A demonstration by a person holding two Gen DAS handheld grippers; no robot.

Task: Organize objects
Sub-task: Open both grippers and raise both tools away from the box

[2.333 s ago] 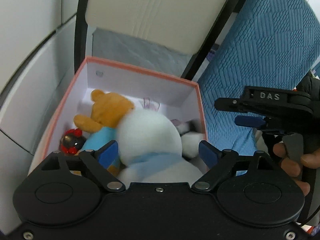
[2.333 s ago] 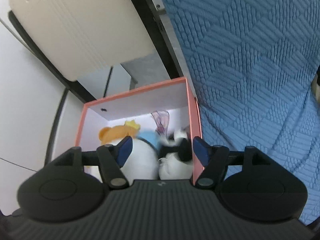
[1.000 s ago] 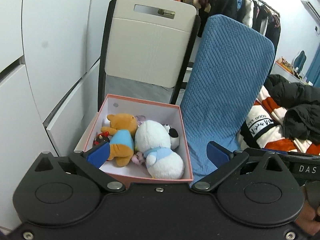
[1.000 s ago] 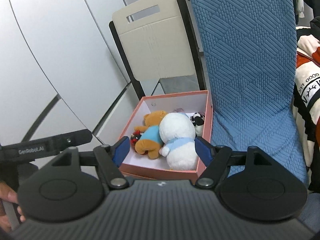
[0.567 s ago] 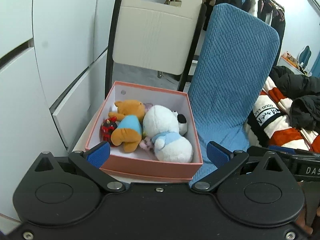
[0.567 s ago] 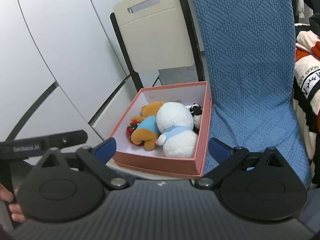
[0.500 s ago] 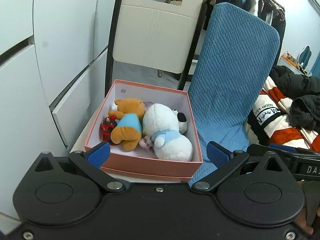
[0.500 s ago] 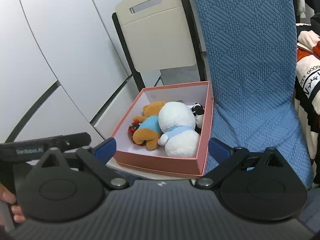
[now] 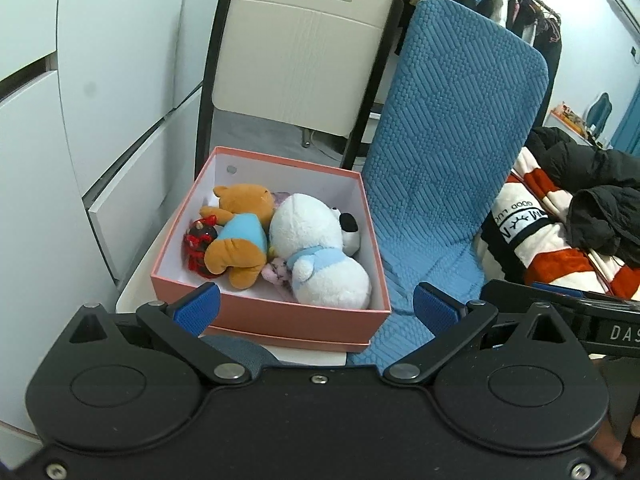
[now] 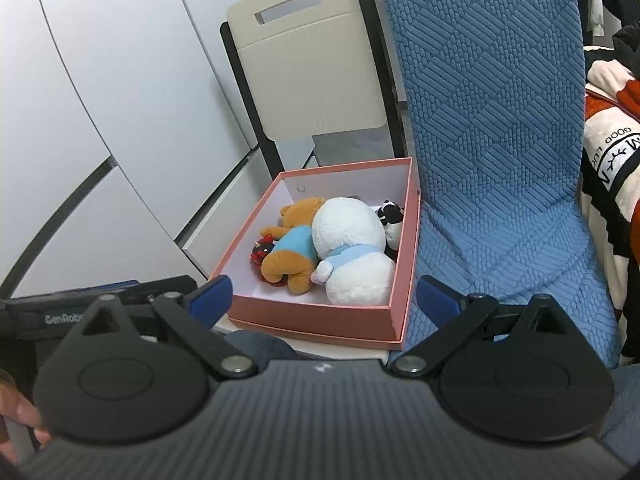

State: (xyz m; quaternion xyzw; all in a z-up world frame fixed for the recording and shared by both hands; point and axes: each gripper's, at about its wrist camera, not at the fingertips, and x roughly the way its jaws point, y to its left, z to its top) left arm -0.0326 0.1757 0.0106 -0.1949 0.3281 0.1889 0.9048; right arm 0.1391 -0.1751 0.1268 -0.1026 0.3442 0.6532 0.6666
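Note:
A pink box (image 9: pixel 280 318) (image 10: pixel 320 320) stands on a white chair seat. In it lie an orange bear in a blue shirt (image 9: pixel 240 236) (image 10: pixel 292 248), a big white plush with a light blue scarf (image 9: pixel 320 248) (image 10: pixel 352 248), a small red and black toy (image 9: pixel 198 246) (image 10: pixel 262 250), a panda (image 10: pixel 390 218) and a small pink toy (image 9: pixel 278 272). My left gripper (image 9: pixel 316 308) is open and empty, held back in front of the box. My right gripper (image 10: pixel 324 296) is open and empty, also in front of the box.
A blue quilted chair (image 9: pixel 440 160) (image 10: pixel 500 140) stands right of the box. The cream chair back (image 9: pixel 300 56) (image 10: pixel 316 68) rises behind it. White cabinet doors (image 9: pixel 80 80) are on the left. Striped blanket and dark clothes (image 9: pixel 560 220) lie at the right.
Both grippers have drawn back and up from inside the box, so the whole box now shows. The right gripper's jaws have opened wider. The toys lie still.

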